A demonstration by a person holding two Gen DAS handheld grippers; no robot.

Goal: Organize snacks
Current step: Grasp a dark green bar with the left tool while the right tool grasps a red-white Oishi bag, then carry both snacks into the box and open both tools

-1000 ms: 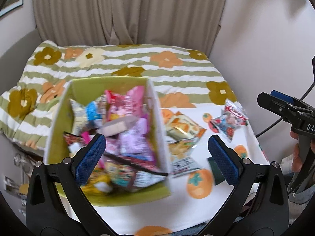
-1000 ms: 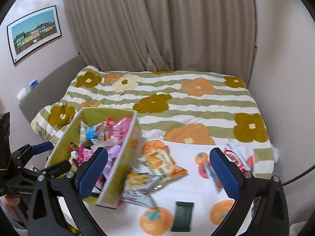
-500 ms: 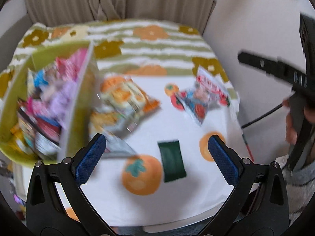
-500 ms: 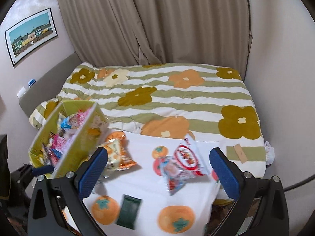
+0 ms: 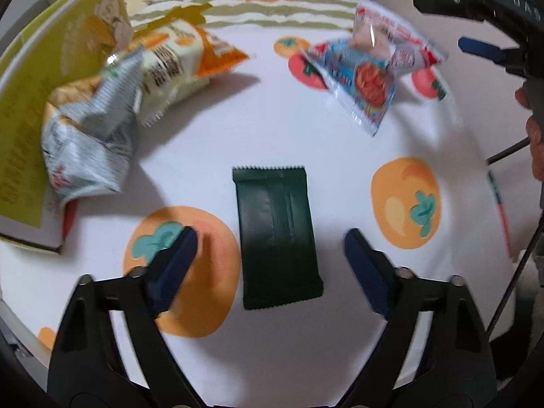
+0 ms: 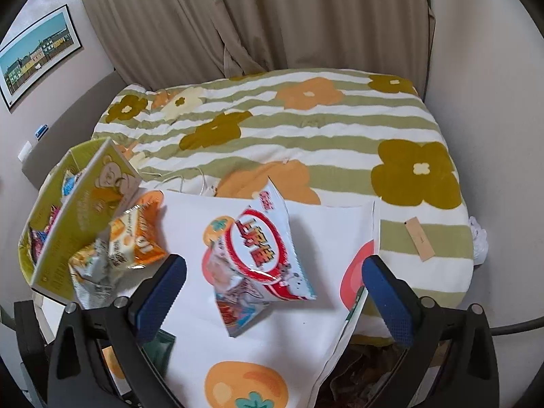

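White persimmon-print cloth (image 5: 272,129), flat dark green foil snack packet (image 5: 277,234) lying between left gripper (image 5: 270,258) pads, just been narrowing, not touching yet. Right gripper (image 6: 272,292) wide, empty. Pickup step probably; needs lowering, squeezing.

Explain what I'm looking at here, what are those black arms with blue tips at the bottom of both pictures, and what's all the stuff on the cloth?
Those are hand-held grabbing tools, not a robot: a person holds one in each hand, and each carries a wide-angle camera looking along its two fingers.

The left tool's picture shows the left claw over a dark green packet. Its jaws have just been closing but do not touch the packet yet. At the top right edge you can see the other tool.

The right tool's picture shows the right claw, open and holding nothing, pointed at a red and white snack bag.

Everything lies on a white cloth printed with orange fruit, spread beside a flowered blanket. To the left sit orange snack bags and a green box with more snacks in it.
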